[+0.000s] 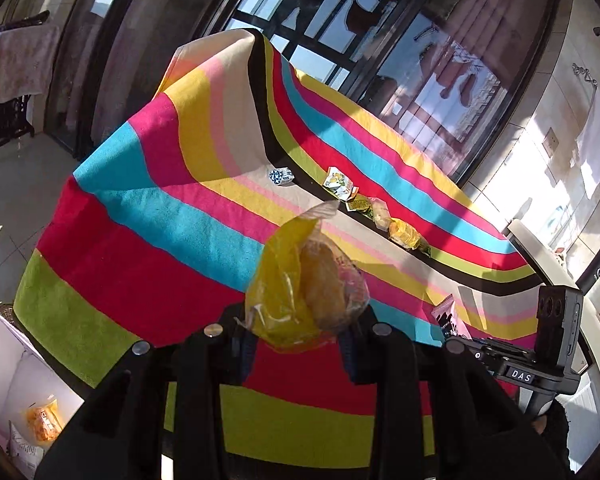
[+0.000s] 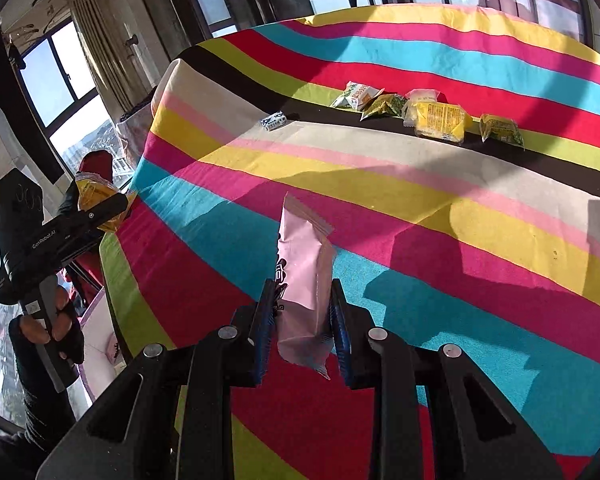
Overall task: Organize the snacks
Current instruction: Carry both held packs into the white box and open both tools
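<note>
My left gripper [image 1: 298, 330] is shut on a yellow clear-wrapped pastry packet [image 1: 300, 280], held up over the striped cloth [image 1: 160, 220]. My right gripper [image 2: 302, 322] is shut on a pink snack packet [image 2: 304, 276], which stands upright between the blue pads. Further back on the cloth lies a row of packets: a small blue-and-white one [image 2: 274, 121], a white-and-green one [image 2: 356, 95], green ones [image 2: 384, 106] and a yellow one [image 2: 440, 122]. In the right wrist view the left gripper [image 2: 100, 200] shows at the table's left edge with its yellow packet [image 2: 94, 190].
A white box [image 1: 16, 368] stands below the table's left corner, with a yellow packet [image 1: 42, 420] inside. Windows and curtains stand behind the table. A hand [image 2: 46, 320] holds the left gripper's handle. The right gripper's body [image 1: 540, 344] shows at the right of the left wrist view.
</note>
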Action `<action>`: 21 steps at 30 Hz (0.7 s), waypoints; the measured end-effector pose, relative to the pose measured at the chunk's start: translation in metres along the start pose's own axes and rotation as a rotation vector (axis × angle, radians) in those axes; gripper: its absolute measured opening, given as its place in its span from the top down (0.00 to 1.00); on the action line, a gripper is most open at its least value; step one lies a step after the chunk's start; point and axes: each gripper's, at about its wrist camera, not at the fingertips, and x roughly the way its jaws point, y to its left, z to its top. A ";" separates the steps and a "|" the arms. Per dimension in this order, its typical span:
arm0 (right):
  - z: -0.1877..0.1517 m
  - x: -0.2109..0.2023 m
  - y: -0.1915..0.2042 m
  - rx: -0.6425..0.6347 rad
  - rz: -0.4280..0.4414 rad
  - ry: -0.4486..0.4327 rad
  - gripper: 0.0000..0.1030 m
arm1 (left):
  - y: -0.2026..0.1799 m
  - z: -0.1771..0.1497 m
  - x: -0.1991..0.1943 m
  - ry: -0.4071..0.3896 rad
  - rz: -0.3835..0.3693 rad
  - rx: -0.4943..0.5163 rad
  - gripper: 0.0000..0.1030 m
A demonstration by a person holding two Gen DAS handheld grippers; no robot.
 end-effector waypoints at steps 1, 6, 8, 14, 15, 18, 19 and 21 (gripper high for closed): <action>0.000 0.002 0.007 -0.019 0.010 0.005 0.73 | 0.007 -0.005 -0.009 0.002 0.018 0.002 0.68; -0.004 0.014 0.050 -0.118 0.065 0.037 0.73 | 0.039 -0.032 -0.047 0.016 0.102 -0.018 0.68; -0.007 0.018 0.069 -0.152 0.097 0.052 0.73 | 0.051 -0.043 -0.058 0.038 0.145 -0.022 0.68; -0.027 0.035 0.139 -0.300 0.219 0.123 0.73 | 0.094 -0.073 -0.082 0.103 0.270 -0.065 0.68; -0.032 0.039 0.151 -0.326 0.239 0.143 0.73 | 0.103 -0.078 -0.085 0.110 0.286 -0.086 0.68; -0.051 0.056 0.189 -0.427 0.285 0.214 0.73 | 0.125 -0.088 -0.092 0.143 0.349 -0.125 0.68; -0.059 0.062 0.201 -0.465 0.295 0.239 0.73 | 0.131 -0.090 -0.093 0.155 0.385 -0.125 0.68; -0.072 0.074 0.223 -0.540 0.311 0.284 0.73 | 0.141 -0.095 -0.095 0.180 0.439 -0.125 0.68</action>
